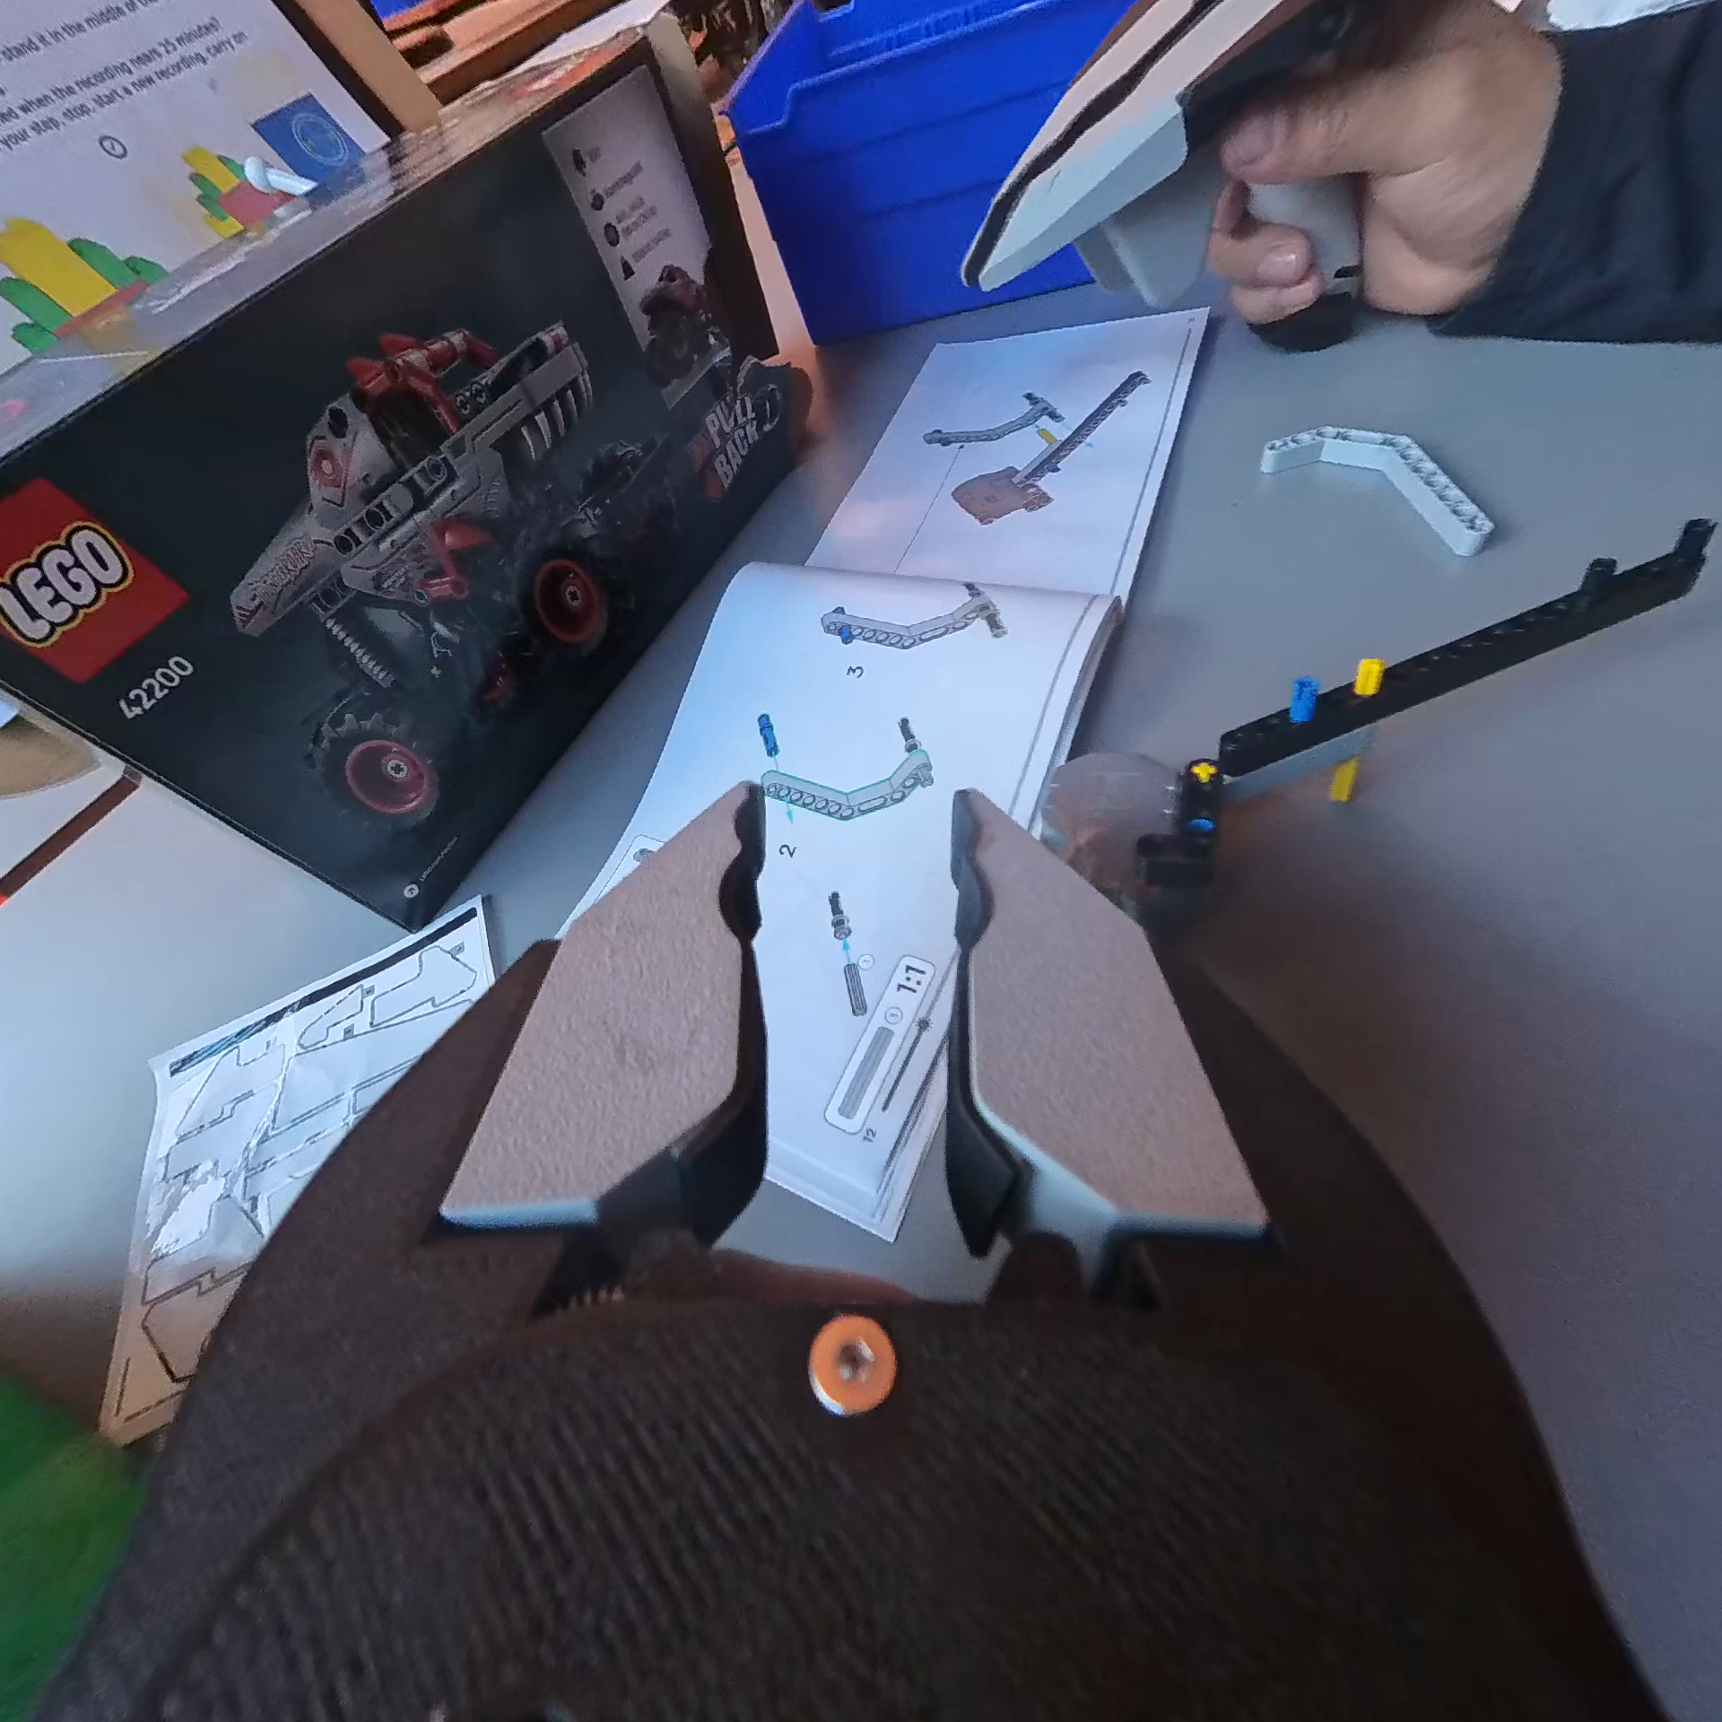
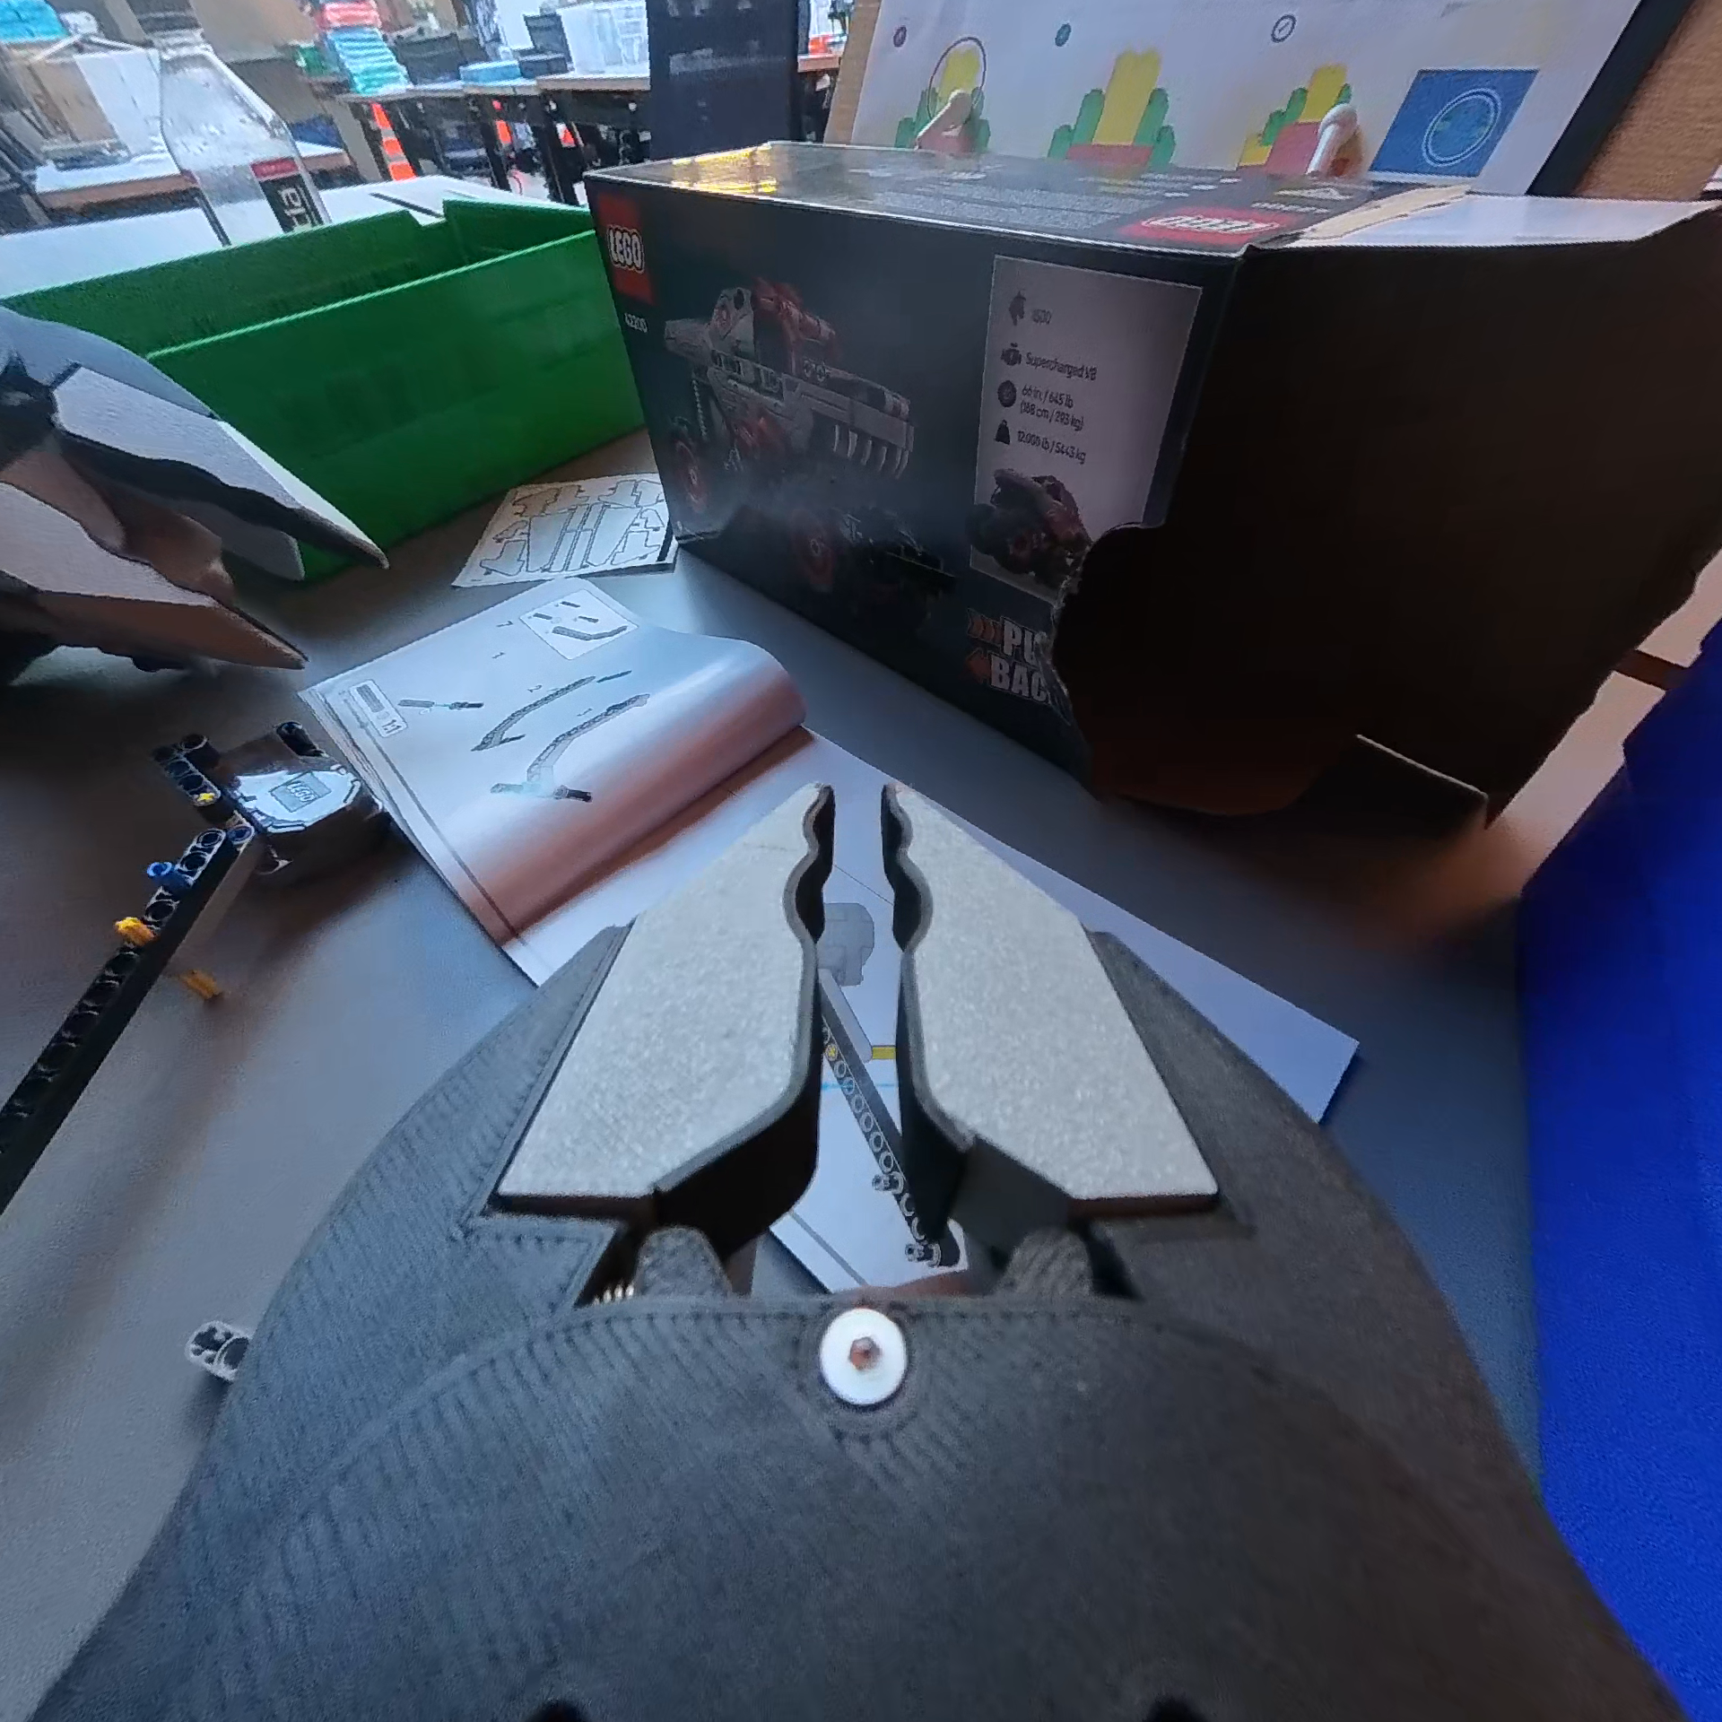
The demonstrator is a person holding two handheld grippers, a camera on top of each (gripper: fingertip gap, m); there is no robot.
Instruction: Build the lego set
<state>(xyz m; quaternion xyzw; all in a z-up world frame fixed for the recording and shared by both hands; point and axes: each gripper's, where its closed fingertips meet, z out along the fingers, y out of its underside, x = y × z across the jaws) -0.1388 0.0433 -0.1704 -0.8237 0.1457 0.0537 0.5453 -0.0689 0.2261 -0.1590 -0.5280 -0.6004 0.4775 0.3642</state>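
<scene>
**Both grippers empty over the manual, build parts off to the side**

Left wrist view: left gripper [image 1: 857, 811] hovers above the open instruction booklet [image 1: 932, 745], fingers spread wide, nothing between them. The black beam assembly [image 1: 1454, 690], long and studded with holes, lies on the grey table [image 1: 1398, 1025] to the right of the tips, apart from them; a blue pin [image 1: 1303, 699] and a yellow pin [image 1: 1368, 676] stick up from it, and its near end joins a dark block beside the booklet's edge. A white angled beam [image 1: 1379, 475] lies loose farther back, well apart from the black one. Glossy lego box [image 1: 391, 485] stands left of the booklet. Sticker sheet [image 1: 307, 1118] lies flat at lower left, partly under the gripper body. Blue bin [image 1: 895, 158] behind the booklet. At upper right a hand [image 1: 1398, 158] holds the other gripper's grey handle above the table.

Right wrist view: right gripper [image 2: 857, 801] has its fingers nearly together with a narrow gap, gripping nothing, over the booklet's right page. The black beam assembly [image 2: 121, 978] runs along the left edge, well left of the tips, its dark motor block [image 2: 298, 801] touching the booklet's corner. Left gripper [image 2: 270, 606] sits above that block. Box [image 2: 932, 447] straight ahead, its torn end flap [image 2: 1351, 559] facing right. Green bin [image 2: 373, 373] at back left, clear bottle [image 2: 233, 158] behind it. A small light piece [image 2: 219, 1348] peeks out by the gripper body, blurred.
</scene>
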